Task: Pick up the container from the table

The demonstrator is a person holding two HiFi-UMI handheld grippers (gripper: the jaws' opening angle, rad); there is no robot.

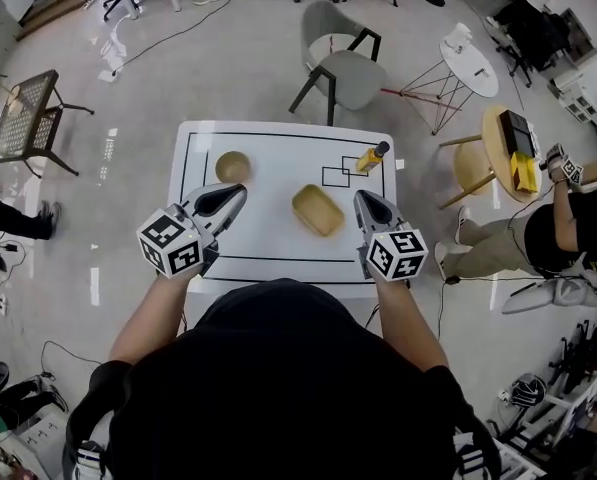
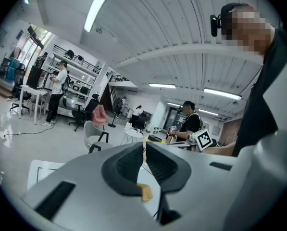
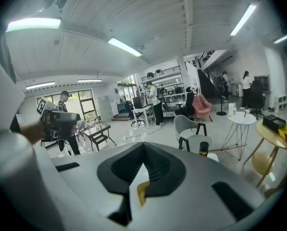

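Head view: the container (image 1: 318, 210) lies between the left tongs (image 1: 236, 194) and right tongs (image 1: 363, 200), nearer the right. Both are closed and empty. The right jaws should spread before straddling its rim.

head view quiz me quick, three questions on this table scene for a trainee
1. True or false: the right gripper grips the rectangular container.
2. How many items lie on the white table? A two, B three, C four.
3. Which item stands at the outlined squares?
Key: 1 false, its jaws are shut on nothing, beside the container. 2 B. 3 the yellow bottle.
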